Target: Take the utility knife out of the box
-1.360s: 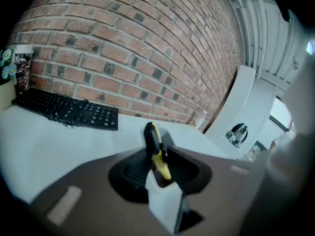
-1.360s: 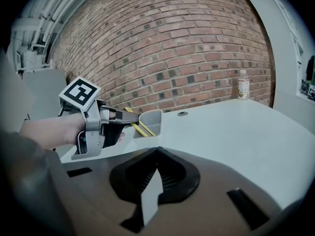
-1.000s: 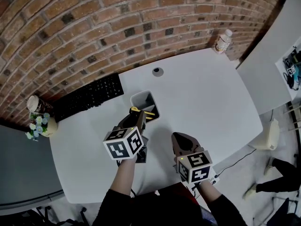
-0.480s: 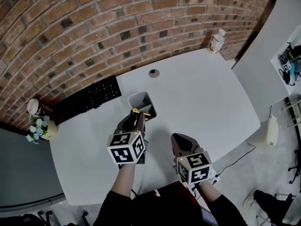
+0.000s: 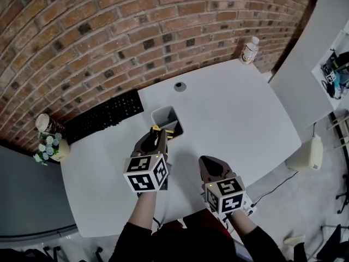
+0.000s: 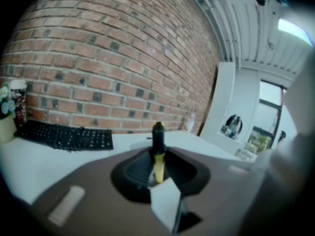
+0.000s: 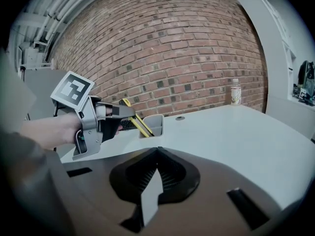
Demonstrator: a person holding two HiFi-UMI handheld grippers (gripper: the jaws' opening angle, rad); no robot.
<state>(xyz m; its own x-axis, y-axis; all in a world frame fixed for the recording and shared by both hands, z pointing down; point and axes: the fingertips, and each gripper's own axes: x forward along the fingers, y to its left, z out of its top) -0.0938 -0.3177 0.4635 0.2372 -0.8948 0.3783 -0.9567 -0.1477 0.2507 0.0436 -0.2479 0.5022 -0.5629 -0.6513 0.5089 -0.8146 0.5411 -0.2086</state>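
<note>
The utility knife [image 5: 157, 129], yellow and black, is clamped in my left gripper [image 5: 157, 134]. It hangs tilted at the near rim of the open grey box [image 5: 160, 112] on the white table [image 5: 234, 119]. In the left gripper view the knife [image 6: 158, 157] stands upright between the pads of the left gripper [image 6: 157, 167], black end on top. The right gripper view shows the left gripper [image 7: 126, 117] from the side, with the knife [image 7: 137, 122] slanting down toward the box [image 7: 154, 125]. My right gripper [image 5: 209, 162] hovers nearer me, jaws together and empty, and the right gripper [image 7: 157, 154] points past the box.
A black keyboard [image 5: 106, 113] lies left of the box near the brick wall. A round grommet [image 5: 180, 86] sits behind the box. A bottle [image 5: 250, 49] stands at the far right corner. A flower pot [image 5: 49, 146] and a cup [image 5: 42, 123] stand at the left edge.
My left gripper has lifted slightly and rolled a little with the knife in it. The right gripper has stayed where it was.
</note>
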